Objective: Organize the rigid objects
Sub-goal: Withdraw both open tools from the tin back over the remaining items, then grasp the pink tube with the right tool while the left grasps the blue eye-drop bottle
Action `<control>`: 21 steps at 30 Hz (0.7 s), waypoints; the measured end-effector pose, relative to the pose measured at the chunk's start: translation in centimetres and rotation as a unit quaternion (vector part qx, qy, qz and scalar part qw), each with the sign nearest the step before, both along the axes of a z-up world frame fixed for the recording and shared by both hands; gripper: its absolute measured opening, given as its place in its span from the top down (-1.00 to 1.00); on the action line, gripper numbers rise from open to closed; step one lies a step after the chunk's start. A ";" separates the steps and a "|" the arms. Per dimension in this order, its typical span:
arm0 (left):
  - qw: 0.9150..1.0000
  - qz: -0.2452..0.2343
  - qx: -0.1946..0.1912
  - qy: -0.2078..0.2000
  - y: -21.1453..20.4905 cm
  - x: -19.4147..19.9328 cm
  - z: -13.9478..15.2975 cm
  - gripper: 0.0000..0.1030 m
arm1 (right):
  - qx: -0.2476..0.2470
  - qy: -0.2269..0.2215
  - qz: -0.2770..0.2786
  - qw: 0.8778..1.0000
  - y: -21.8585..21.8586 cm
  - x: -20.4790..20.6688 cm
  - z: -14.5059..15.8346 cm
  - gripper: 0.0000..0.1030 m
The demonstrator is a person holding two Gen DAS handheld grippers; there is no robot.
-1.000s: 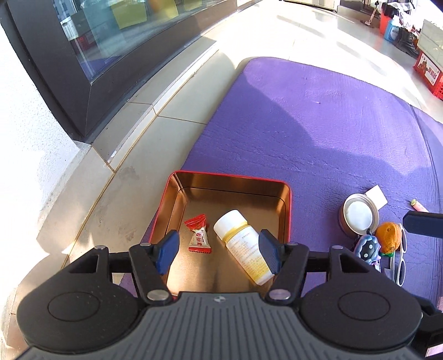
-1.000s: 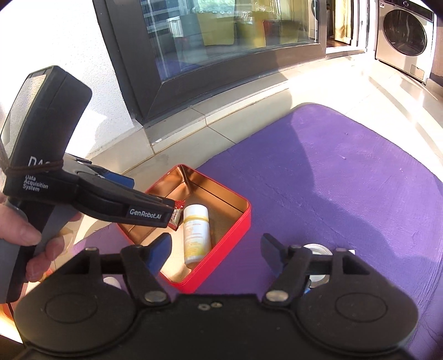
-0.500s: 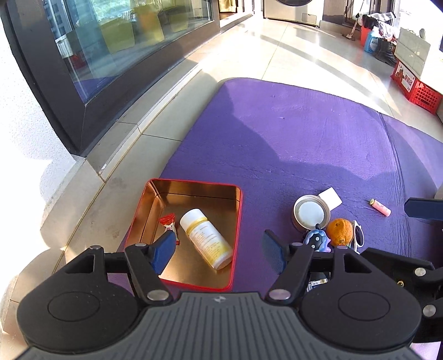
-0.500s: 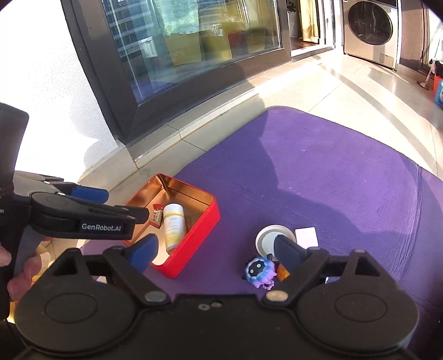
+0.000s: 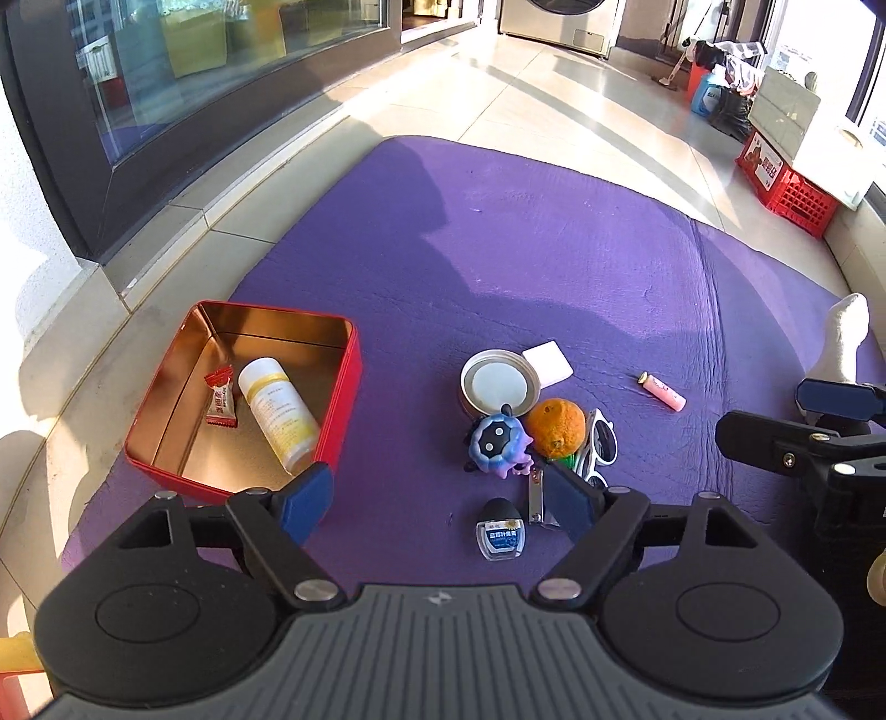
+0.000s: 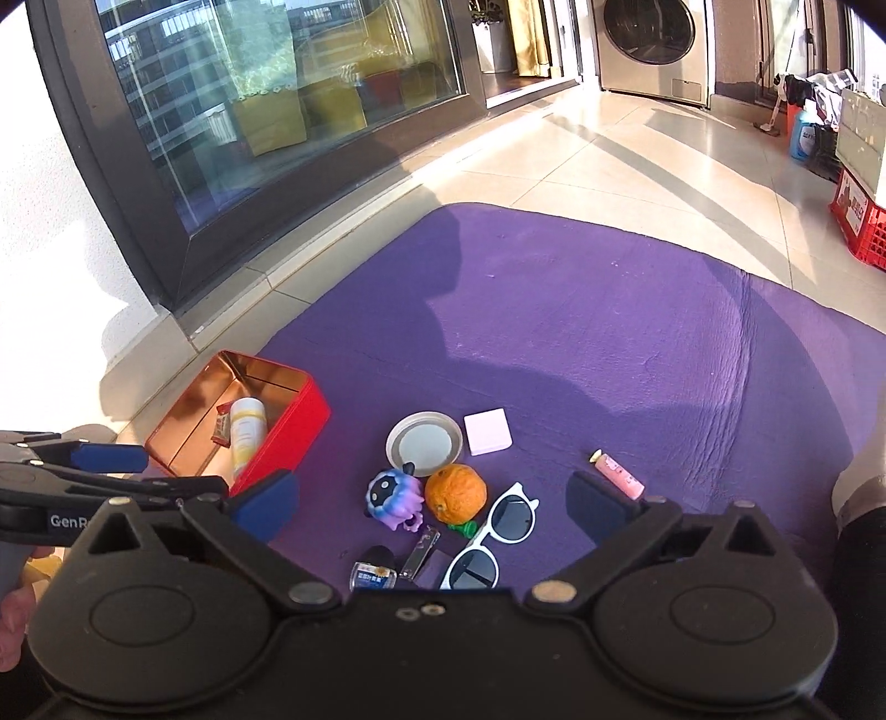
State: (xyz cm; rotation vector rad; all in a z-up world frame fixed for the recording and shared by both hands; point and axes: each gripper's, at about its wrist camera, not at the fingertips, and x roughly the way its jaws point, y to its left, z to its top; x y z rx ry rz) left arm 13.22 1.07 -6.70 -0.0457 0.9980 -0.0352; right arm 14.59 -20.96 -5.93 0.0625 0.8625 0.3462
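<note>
A red tin with a gold inside sits at the purple mat's left edge. In it lie a white-and-yellow bottle and a red candy. On the mat to its right lie a round lid, a white square, a blue-purple toy, an orange, white sunglasses, a nail clipper, a small blue-label case and a pink tube. My left gripper and right gripper are open, empty, above the mat.
The purple mat lies on a tiled floor beside a dark-framed window. A red crate and a washing machine stand far back. A white sock shows at the mat's right edge.
Both grippers have pulled back and up from the red tin and swung right. The clutter of small objects on the mat has come into view. Both stay open and empty.
</note>
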 end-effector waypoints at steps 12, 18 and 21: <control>0.998 0.006 0.021 0.058 -4.1 0.6 -7.3 -0.60 | -0.046 0.040 -0.014 0.998 -4.1 1.0 -5.8 -1.00; 0.996 -0.002 0.024 0.087 -5.1 1.4 -10.7 -0.60 | -0.071 0.057 -0.013 0.996 -5.4 3.6 -8.8 -0.99; 0.995 -0.001 0.019 0.100 -5.1 1.9 -12.1 -0.60 | -0.092 0.069 -0.006 0.993 -6.0 5.9 -10.9 -0.94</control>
